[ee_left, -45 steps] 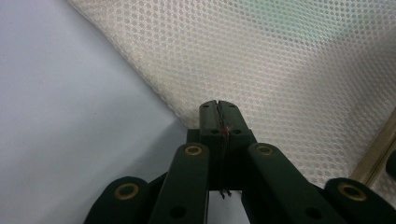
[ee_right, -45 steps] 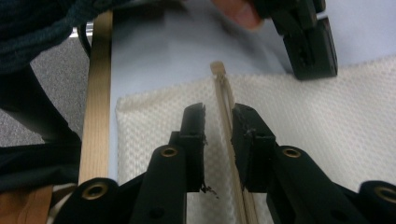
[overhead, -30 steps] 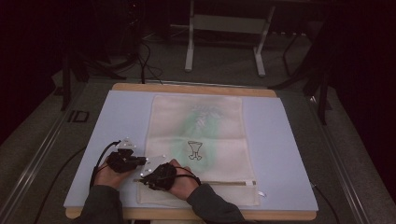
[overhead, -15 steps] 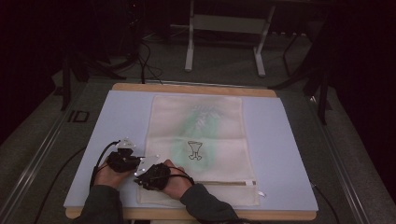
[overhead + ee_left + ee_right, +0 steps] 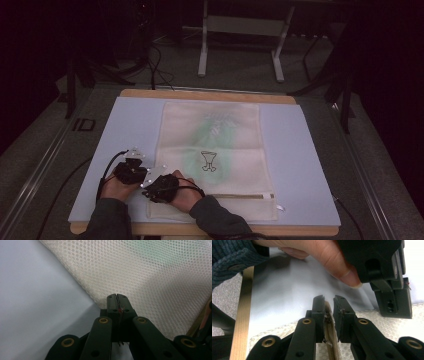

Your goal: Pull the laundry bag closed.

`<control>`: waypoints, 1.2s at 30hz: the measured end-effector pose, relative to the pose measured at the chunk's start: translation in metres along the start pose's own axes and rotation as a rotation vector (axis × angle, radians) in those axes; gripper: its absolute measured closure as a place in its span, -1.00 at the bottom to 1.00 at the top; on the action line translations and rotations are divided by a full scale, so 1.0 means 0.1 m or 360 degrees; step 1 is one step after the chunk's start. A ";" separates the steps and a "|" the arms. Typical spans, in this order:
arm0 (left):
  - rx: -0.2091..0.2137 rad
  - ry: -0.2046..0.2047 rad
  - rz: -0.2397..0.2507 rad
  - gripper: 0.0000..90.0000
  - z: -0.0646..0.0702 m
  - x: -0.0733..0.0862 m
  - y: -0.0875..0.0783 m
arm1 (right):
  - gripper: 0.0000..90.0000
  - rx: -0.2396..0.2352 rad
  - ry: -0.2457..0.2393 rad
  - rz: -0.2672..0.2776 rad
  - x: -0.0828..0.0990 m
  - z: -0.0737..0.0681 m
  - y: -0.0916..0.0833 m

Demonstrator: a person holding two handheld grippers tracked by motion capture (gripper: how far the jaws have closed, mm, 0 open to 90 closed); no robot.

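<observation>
Mesh bag (image 5: pixel 212 150): lying flat on worktop (image 5: pixel 310 165). Left hand-held gripper (image 5: pixel 116 301) pinching its near-left edge; right hand-held gripper (image 5: pixel 329 307) closing around zipper (image 5: pixel 329 332) end. Next, probably: pulling zipper along.

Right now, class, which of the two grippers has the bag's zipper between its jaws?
The right gripper: the tan zipper runs up between its slightly parted jaws. The left gripper is shut on the mesh bag's edge instead.

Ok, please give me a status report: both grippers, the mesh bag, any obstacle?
Left gripper shut on mesh bag edge. Right gripper around the zipper, slightly apart, grip unclear. Bag flat on table. Nothing in the way.
</observation>
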State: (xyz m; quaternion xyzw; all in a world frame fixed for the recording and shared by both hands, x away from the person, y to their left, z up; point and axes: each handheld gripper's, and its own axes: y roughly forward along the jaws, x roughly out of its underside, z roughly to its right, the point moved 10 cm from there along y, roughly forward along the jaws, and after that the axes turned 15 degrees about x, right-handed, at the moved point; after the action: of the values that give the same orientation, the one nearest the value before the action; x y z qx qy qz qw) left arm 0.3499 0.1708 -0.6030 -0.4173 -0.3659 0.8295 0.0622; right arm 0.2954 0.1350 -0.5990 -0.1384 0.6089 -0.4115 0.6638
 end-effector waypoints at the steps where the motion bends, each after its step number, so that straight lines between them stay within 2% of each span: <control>1: 0.0002 0.0000 -0.0001 0.99 0.00 0.00 0.00 | 0.76 0.0001 0.0000 -0.0002 0.00 0.00 0.00; 4: 0.0004 -0.0001 0.0001 0.99 0.00 0.00 0.00 | 0.74 -0.0008 0.0001 -0.0006 0.00 -0.01 0.02; 9: 0.0009 -0.0005 0.0001 0.99 0.00 0.00 0.00 | 0.73 -0.0009 -0.0048 -0.0027 -0.01 -0.06 0.09; 12: 0.0015 -0.0009 0.0001 0.99 0.00 0.00 0.00 | 0.77 -0.0025 -0.0030 -0.0027 -0.01 -0.06 0.10; 19: 0.0023 -0.0018 0.0002 0.99 -0.01 0.00 0.00 | 0.79 -0.0009 -0.0043 -0.0005 -0.01 -0.06 0.09; 26: 0.0022 -0.0025 0.0006 0.99 -0.01 0.00 0.00 | 0.82 -0.0009 -0.0011 0.0061 -0.02 -0.02 0.00; 28: 0.0025 -0.0024 0.0007 0.99 -0.01 0.00 0.00 | 0.83 -0.0003 -0.0021 0.0065 -0.01 -0.02 -0.02; 29: 0.0025 -0.0020 0.0007 0.99 -0.01 0.00 0.00 | 0.93 0.0000 -0.0025 0.0070 -0.01 -0.01 -0.04; 36: 0.0020 -0.0027 0.0013 0.99 0.00 0.00 0.00 | 0.91 0.0007 -0.0011 0.0066 0.02 0.05 -0.10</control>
State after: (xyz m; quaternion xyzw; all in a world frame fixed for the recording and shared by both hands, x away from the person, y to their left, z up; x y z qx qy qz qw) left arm 0.3504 0.1709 -0.6030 -0.4112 -0.3595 0.8356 0.0584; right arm 0.2959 0.1258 -0.5919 -0.1256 0.6085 -0.3985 0.6746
